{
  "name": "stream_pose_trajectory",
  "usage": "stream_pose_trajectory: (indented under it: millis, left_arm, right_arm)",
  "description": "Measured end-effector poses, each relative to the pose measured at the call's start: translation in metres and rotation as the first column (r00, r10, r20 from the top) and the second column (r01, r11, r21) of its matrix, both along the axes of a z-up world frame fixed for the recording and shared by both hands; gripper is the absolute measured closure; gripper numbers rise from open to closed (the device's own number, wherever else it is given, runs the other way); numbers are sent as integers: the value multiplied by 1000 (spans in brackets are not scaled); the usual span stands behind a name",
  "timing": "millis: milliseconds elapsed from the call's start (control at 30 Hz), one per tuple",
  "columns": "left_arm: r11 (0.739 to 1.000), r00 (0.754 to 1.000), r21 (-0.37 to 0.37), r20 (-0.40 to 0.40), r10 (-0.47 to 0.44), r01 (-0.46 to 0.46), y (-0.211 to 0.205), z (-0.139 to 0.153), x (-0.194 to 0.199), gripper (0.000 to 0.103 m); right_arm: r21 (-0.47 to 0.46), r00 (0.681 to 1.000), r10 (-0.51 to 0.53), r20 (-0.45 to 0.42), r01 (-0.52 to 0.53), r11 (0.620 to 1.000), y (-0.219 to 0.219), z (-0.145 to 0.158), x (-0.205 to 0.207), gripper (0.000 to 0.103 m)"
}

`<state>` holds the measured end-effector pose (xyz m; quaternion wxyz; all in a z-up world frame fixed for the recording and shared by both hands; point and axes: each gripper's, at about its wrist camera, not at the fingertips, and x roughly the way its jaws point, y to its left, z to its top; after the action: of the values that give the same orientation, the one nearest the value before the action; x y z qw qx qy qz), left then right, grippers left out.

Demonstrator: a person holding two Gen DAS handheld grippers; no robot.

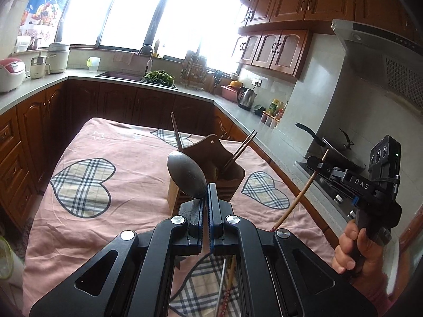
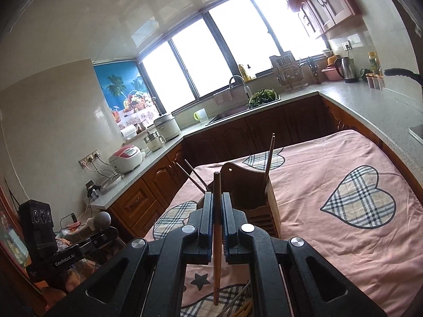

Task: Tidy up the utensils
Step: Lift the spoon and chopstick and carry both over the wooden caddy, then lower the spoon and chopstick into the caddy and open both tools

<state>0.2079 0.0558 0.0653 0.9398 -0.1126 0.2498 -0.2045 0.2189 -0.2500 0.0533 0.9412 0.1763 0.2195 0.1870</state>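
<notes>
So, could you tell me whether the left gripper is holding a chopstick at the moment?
No, the left gripper is shut on a metal spoon; its bowl sticks up past the fingers.

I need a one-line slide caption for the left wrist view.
Left claw shut on a metal spoon above the wooden utensil holder; right claw holds a chopstick.

Each wrist view looks forward along its own fingers, angled down at the table. Both share the wooden holder (image 1: 211,169) (image 2: 251,192) at frame centre, close ahead.
</notes>
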Motion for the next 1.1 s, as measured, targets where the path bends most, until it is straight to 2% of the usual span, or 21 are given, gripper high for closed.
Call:
stream_pose_trajectory:
  millis: [667,1100]
  left_arm:
    - [999,996,17,74,48,-50,-10,27,52,101]
    - [997,993,1,85,78,-79,-12,29,98,101]
  right_arm:
    - [42,991,-83,107,79,996,-25,28,37,98]
    - [48,979,-116,170,110,993,-28,38,68,98]
